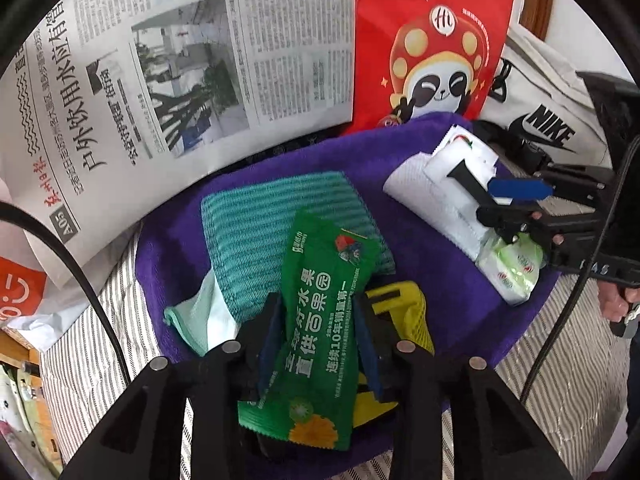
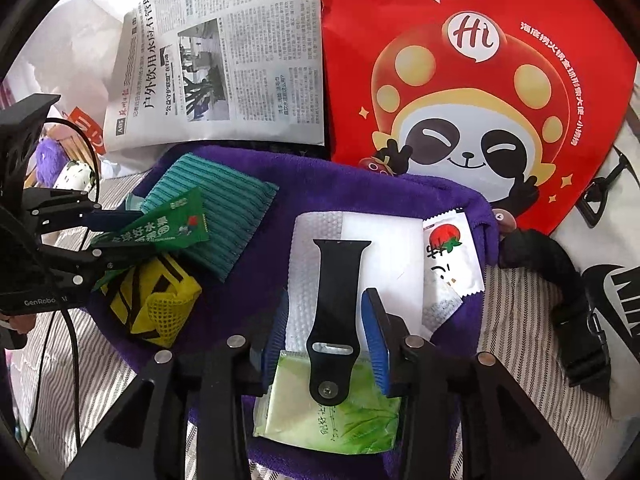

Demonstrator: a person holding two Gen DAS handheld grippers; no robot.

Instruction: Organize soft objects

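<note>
Left gripper (image 1: 320, 344) clamped on green sachet (image 1: 320, 320), mid purple towel (image 1: 440, 300): light, crinkly, slippery; best pinched mid-length. Right gripper (image 2: 330, 332) apart, straddling black strap (image 2: 334, 300) near towel's right edge.

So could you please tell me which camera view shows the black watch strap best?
The right wrist view: the watch strap lies full length between the hand-held gripper's open fingers. The left wrist view shows only a short piece of it beside that gripper.
</note>
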